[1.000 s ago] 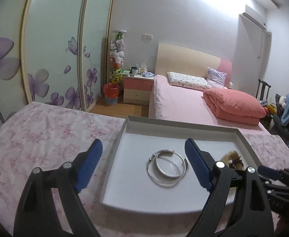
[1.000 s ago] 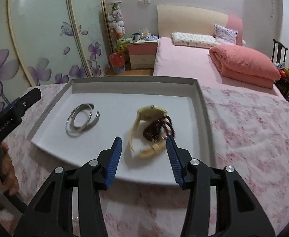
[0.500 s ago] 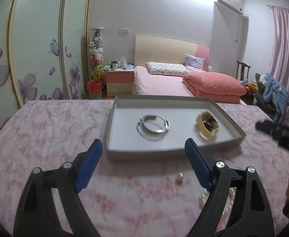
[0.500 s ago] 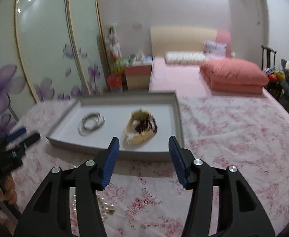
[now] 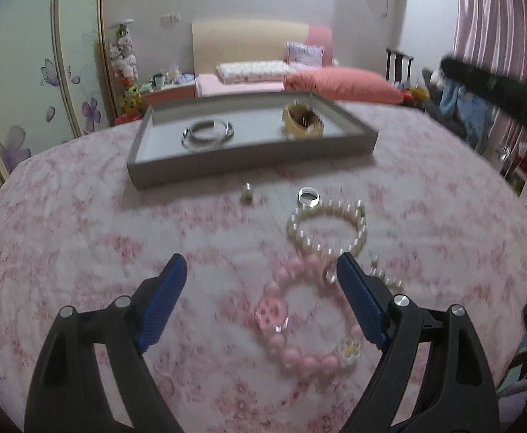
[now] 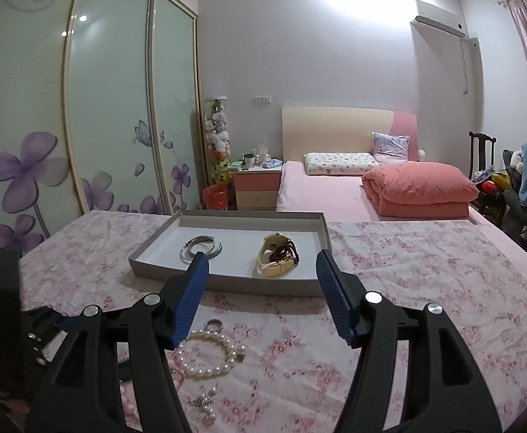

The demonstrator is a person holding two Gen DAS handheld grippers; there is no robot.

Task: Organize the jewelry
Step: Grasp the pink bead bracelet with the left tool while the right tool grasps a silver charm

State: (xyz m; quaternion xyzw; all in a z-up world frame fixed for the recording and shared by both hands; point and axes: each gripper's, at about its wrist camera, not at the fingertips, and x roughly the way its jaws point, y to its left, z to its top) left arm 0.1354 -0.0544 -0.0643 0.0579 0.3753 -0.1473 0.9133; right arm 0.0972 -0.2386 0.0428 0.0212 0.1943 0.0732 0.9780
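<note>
My left gripper (image 5: 261,270) stands open low over the pink floral cloth, nothing in its jaws. A pink bead bracelet (image 5: 299,355) lies between and just ahead of its fingers, with a pearl bracelet (image 5: 362,231) and a silver ring (image 5: 308,195) beyond. The grey tray (image 5: 249,166) farther back holds silver bangles (image 5: 207,133) and a cream bracelet (image 5: 301,121). My right gripper (image 6: 262,263) hangs above the cloth in front of the tray (image 6: 223,285). Its jaws are opening and empty. The pearl bracelet (image 6: 209,370) lies below its left finger.
A small ring (image 5: 247,195) sits near the tray's front wall. Small silver pieces (image 6: 202,402) lie at the cloth's near edge. Beyond the table are a pink bed (image 6: 335,191), a nightstand (image 6: 256,187) and a chair with clothes (image 6: 526,176).
Both grippers have drawn back from the tray. The left one has dipped toward the loose bracelets on the cloth. The right one has risen and its jaws have widened.
</note>
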